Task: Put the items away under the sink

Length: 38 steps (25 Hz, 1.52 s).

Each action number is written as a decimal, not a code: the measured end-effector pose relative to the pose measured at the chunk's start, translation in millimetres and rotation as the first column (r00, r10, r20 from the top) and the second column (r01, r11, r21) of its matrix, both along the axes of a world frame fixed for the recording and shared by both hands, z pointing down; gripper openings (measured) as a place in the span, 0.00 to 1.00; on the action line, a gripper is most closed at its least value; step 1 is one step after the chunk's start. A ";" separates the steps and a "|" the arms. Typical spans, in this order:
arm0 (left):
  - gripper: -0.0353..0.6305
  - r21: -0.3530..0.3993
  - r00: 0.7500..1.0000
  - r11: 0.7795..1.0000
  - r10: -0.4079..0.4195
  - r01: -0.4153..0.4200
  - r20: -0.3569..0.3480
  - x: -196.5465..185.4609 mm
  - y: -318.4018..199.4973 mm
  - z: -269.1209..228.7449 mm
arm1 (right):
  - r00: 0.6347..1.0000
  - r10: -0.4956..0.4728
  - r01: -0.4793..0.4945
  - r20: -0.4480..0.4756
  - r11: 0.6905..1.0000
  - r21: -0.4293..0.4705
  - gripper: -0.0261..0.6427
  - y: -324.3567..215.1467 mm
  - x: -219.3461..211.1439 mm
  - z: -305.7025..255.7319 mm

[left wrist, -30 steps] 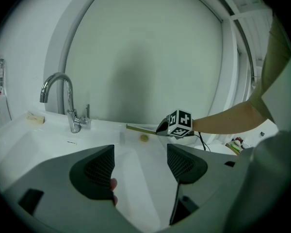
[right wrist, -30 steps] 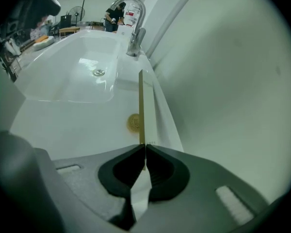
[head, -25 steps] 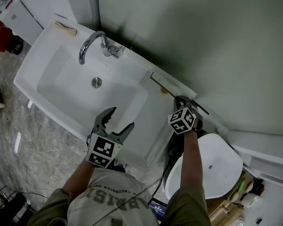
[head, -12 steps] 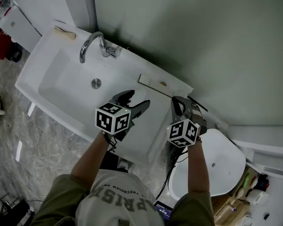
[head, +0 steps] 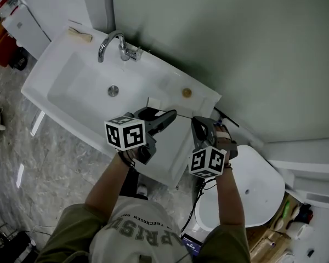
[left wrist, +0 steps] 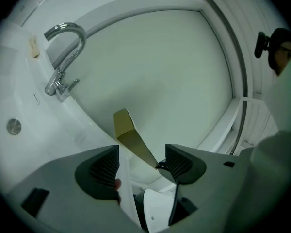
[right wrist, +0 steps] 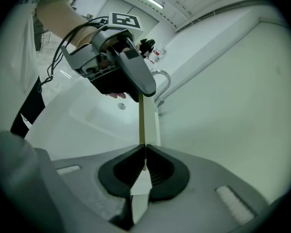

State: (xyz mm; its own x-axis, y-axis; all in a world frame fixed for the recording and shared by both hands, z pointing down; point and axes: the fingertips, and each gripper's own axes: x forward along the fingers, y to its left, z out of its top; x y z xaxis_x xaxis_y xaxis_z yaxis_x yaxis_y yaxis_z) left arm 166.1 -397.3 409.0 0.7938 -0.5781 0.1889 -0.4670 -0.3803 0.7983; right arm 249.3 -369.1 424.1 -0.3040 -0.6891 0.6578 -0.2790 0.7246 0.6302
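A long, thin white-and-gold box (head: 153,103) hangs in the air over the counter beside the sink (head: 49,95). My right gripper (head: 198,125) is shut on its near end; in the right gripper view the pads (right wrist: 144,152) pinch the flat box (right wrist: 141,123) edge-on. My left gripper (head: 157,115) straddles the far end. In the left gripper view the box (left wrist: 132,142) slants between the wide jaws (left wrist: 140,163), and its gold edge meets the right finger (left wrist: 182,163). Those jaws have just been closing a little and do not clamp it.
A chrome faucet (head: 113,41) and the drain (head: 113,90) mark the basin. A small gold round thing (head: 186,92) lies on the counter's back edge, and a tan pad (head: 79,34) lies at the far left corner. A white toilet (head: 255,193) stands to the right, below the counter.
The box has come up off the back of the counter in my right gripper. My left gripper has rolled over, risen and moved right until its jaws are around the box's far end.
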 end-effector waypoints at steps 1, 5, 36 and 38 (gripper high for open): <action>0.50 -0.006 1.000 1.000 -0.011 0.011 -0.009 -1.9 6.0 0.0 | 1.000 -0.009 0.009 0.002 1.000 0.000 0.06 6.8 -2.4 0.3; 0.44 -0.041 0.997 0.998 -0.057 0.055 -0.048 -11.9 36.2 1.0 | 0.999 -0.044 0.044 -0.001 0.999 0.000 0.06 38.1 -10.5 0.1; 0.16 -0.152 0.928 0.970 -0.228 0.190 -0.295 -62.6 290.4 -21.0 | 0.971 -0.203 0.221 0.129 0.964 -0.149 0.24 295.8 -37.7 -19.7; 0.16 -0.159 0.930 0.967 -0.236 0.198 -0.280 -70.5 307.6 -19.3 | 0.967 -0.204 0.231 0.151 0.955 -0.187 0.31 312.0 -38.8 -18.0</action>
